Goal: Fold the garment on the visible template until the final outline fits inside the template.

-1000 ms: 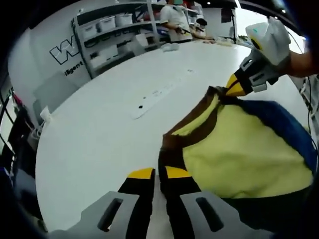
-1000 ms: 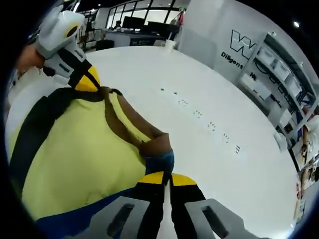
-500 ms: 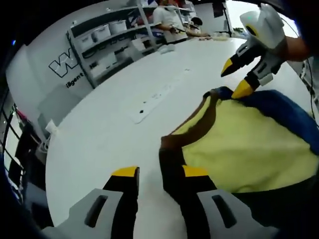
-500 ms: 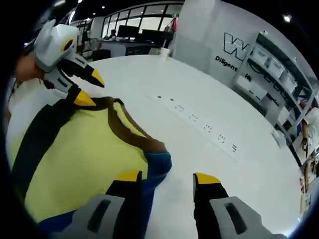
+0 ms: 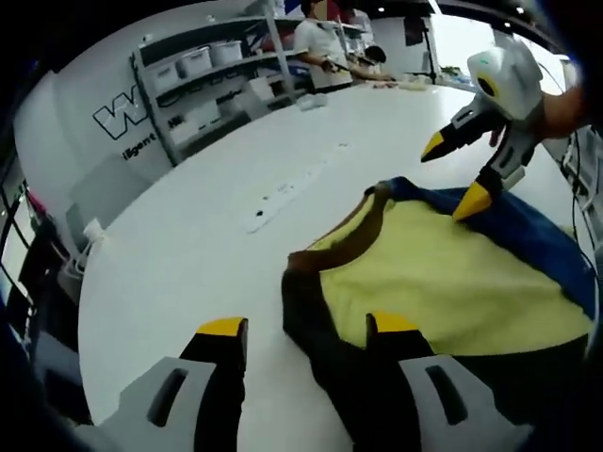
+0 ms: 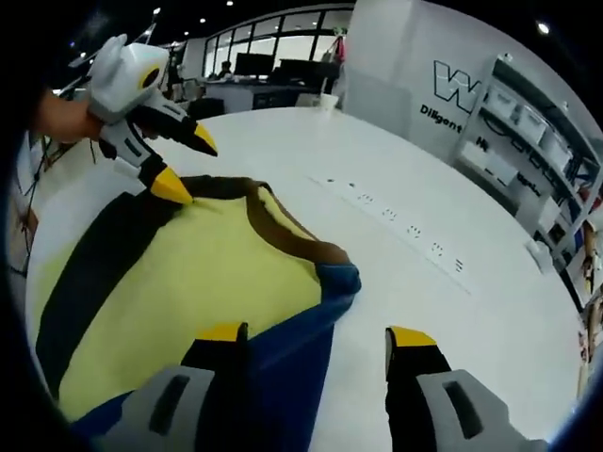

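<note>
Garment lies beneath both spread claws

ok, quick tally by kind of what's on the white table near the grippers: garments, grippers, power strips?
Garment, yellow with brown and blue trim: 1
Grippers, both with jaws open: 2, the left gripper and the right gripper
Power strip set in the white table: 1
Total: 4

White table; folded yellow, brown and blue garment lies flat on it, near edge; inset socket strip runs beside the garment.
</note>
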### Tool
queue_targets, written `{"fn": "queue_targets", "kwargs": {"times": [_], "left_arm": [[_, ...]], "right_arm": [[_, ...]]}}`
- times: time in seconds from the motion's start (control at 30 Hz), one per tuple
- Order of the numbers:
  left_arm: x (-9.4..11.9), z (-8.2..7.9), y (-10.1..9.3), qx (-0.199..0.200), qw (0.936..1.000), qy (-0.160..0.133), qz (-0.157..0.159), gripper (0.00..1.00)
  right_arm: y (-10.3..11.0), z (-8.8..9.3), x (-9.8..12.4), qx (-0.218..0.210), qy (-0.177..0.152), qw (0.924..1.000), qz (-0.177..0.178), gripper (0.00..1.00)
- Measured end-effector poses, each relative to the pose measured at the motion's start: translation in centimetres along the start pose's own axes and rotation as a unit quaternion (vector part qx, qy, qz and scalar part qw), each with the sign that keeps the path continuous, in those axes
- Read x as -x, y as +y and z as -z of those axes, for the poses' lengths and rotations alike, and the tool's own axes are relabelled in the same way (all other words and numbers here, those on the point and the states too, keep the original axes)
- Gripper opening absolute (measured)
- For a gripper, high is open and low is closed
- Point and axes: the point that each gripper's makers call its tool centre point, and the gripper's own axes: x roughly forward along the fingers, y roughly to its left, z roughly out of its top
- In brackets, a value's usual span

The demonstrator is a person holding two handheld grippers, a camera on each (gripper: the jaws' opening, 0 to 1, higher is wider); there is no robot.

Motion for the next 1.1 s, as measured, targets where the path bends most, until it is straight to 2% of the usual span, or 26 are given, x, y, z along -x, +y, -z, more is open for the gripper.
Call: {"fn": "queue_targets", "kwargs": {"times": [0.2,0.33,0.67,0.93,1.0,1.1], "left_arm": [[1.4,1.9,-0.4,0.001,0.9999,0.013,0.001,0.58],[2.4,2.6,-0.1,0.013,0.9998,0.017,-0.005,0.59],[4.3,3.2,-0.7,0.01,0.9997,0.021,-0.008,0.61],[5.8,3.4,-1.5,0.018,0.9996,0.021,-0.003,0.62],[6.0,3.6,-1.0,0.023,0.9996,0.019,-0.003,0.62],[6.9,3.7,-1.3,0.033,0.9993,0.019,-0.003,0.63]], "right_arm": [[0.5,0.9,1.0,0.01,-0.003,0.9999,-0.007,0.57],[0.7,1.4,1.6,0.005,-0.003,0.9999,-0.009,0.61],[2.2,2.3,3.3,0.0,-0.006,0.9998,-0.019,0.66],[2.9,2.7,4.7,0.001,-0.008,0.9997,-0.025,0.65],[3.0,2.7,5.1,-0.004,-0.008,0.9996,-0.026,0.64],[3.2,2.9,5.4,-0.007,-0.008,0.9996,-0.028,0.64]]}}
